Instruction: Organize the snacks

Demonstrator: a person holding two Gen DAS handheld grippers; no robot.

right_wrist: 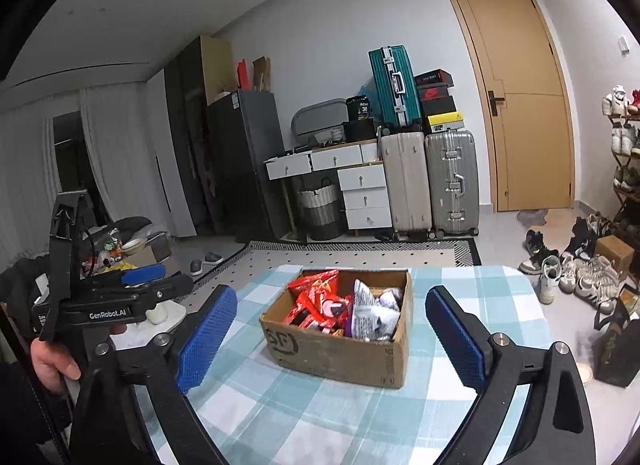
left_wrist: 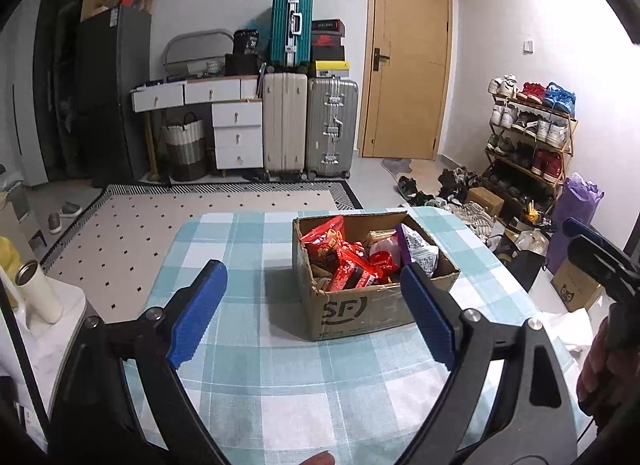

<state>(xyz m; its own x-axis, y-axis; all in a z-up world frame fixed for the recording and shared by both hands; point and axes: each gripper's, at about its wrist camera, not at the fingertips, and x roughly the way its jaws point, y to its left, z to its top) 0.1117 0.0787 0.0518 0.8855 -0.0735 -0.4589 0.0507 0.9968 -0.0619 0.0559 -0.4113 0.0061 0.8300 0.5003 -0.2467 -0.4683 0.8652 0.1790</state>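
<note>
One cardboard box [left_wrist: 352,313] is seen on one checked tablecloth [left_wrist: 280,385], toward its far right corner in the left wrist view. Several red snack packets [left_wrist: 348,261] and at least two silver packets [right_wrist: 376,305] are heaped inside; an exact count cannot be made. Two grippers are counted: the left gripper [left_wrist: 312,305] and the right gripper [right_wrist: 332,329], each with two blue pads. Three suitcases are counted against the far wall: one teal suitcase [left_wrist: 291,27], one beige suitcase [left_wrist: 285,125] and one silver suitcase [left_wrist: 331,129]. One wooden door [left_wrist: 408,61], one shoe rack [left_wrist: 532,141] and one white tumbler [left_wrist: 38,291] are seen.
</note>
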